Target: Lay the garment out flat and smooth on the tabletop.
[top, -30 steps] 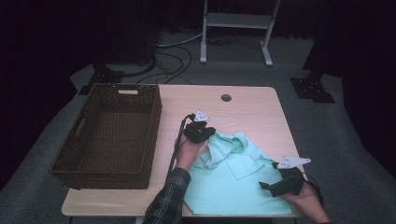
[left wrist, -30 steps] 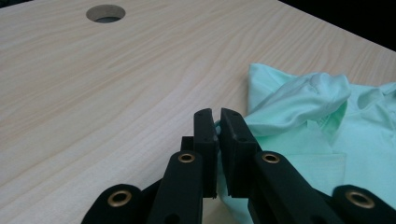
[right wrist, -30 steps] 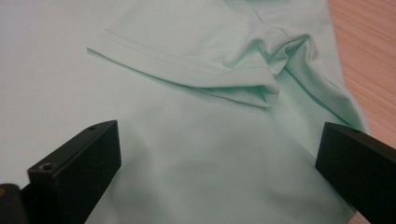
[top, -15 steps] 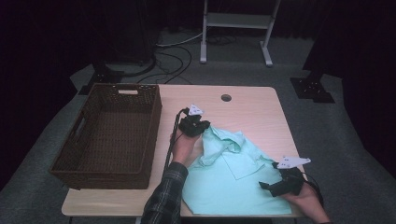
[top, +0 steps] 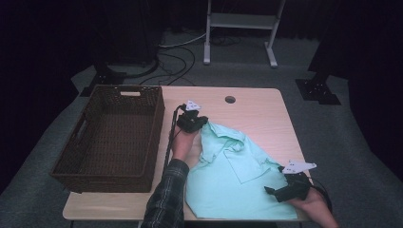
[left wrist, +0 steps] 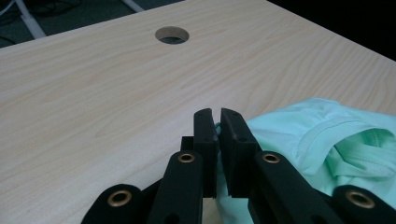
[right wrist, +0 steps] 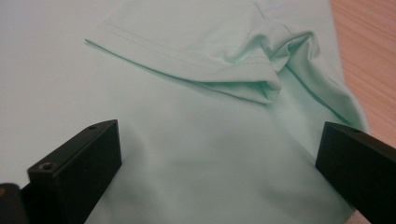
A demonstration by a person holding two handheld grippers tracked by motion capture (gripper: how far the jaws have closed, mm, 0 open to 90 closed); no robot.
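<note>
At the far left of the table sits the brown wicker basket, its long side running just beside my left forearm. Next comes my left gripper, held at the upper left corner of the mint-green polo shirt; in the left gripper view its jaws are pressed together on a thin edge of that shirt, a sliver of cloth showing between the pads. Ahead of that gripper lies bare wood and the round cable hole. The shirt lies spread across the near right part of the table, its collar rumpled just right of my left gripper and one sleeve folded over its middle. At the shirt's lower right edge rests my right gripper, its jaws standing wide apart over flat fabric with a folded sleeve hem beyond them, gripping nothing.
</note>
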